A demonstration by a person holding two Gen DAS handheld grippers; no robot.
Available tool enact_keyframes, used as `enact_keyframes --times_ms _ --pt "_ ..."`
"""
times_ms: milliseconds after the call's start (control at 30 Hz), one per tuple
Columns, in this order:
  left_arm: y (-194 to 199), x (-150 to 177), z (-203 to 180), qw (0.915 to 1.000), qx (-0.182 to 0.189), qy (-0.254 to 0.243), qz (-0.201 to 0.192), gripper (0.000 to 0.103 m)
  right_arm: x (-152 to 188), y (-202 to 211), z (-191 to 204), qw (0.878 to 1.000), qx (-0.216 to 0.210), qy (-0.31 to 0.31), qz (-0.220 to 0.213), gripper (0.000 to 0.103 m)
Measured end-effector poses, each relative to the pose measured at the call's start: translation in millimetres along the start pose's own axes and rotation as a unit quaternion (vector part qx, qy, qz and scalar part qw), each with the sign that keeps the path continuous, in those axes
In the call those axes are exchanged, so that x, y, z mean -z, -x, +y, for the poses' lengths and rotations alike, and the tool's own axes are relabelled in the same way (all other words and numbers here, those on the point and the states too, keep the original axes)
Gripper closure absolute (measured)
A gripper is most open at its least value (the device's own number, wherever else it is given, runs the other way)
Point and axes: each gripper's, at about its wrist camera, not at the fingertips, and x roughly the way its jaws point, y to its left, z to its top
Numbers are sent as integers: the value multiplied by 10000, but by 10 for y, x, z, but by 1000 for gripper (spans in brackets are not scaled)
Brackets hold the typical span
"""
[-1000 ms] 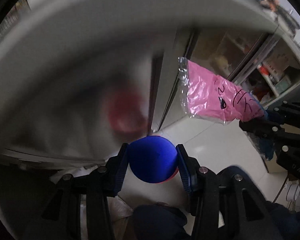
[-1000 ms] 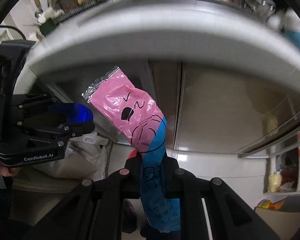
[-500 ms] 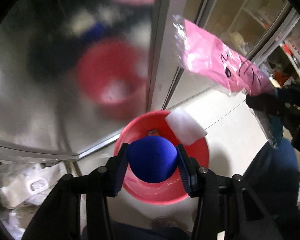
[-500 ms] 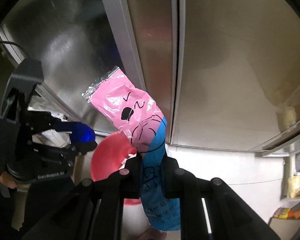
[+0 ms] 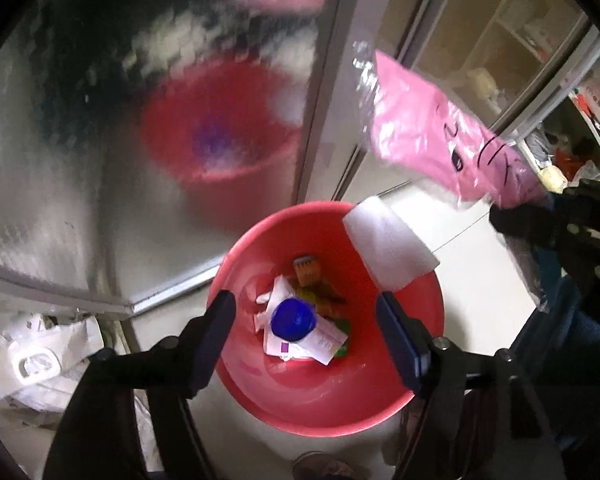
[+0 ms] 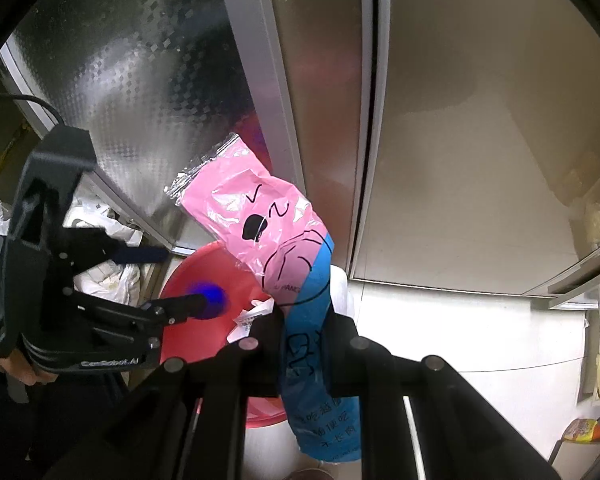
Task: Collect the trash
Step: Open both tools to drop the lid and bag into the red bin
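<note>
Left gripper parked right over the red bucket, fingers spread wide after just opening up, nothing pinched between them. Blue ball sitting loose down in the bucket on top of crumpled white paper and some orange and green wrapper scraps. Looks blurred in the right wrist view, so hard to say if fully settled.

Right gripper off to the right of the bucket and higher, fingers narrow and clamped on the pink and blue snack wrapper, pink end with its crimped silver seal sticking up and out, blue end hanging back behind the fingers.

Room-wise: bucket rim just beside the bottom edge of the steel cabinet, far side pretty boxed in. White foam block leaning on the rim at the upper right, eating into the opening on that side. White plastic bags heaped on the floor to the left. Bare pale floor to the right of the bucket, plenty open there. Bucket mouth otherwise clear, wider than the finger spread.
</note>
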Motion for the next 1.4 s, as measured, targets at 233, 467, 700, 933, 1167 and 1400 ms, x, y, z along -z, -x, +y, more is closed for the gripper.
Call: enact_keyframes --times_ms 233,467,700,933,1167,1400 --pt "56 -40 -12 9999 -96 -110 -53 30 29 -4 118 10000 49 18 -55 91" --pt "88 13 125 9995 -173 96 -235 15 133 -70 143 10000 30 34 -81 91" --pt "104 58 185 9989 -314 186 -290 0 177 -198 155 9999 2 123 50 91" --pt "117 176 279 9979 -523 312 -241 0 188 -455 204 9989 -120 329 304 91" --pt "77 305 420 9961 -701 517 -113 0 223 -750 274 9969 33 562 545 41" --pt "73 335 388 9962 -703 501 -85 0 277 -793 375 9958 -192 639 621 25"
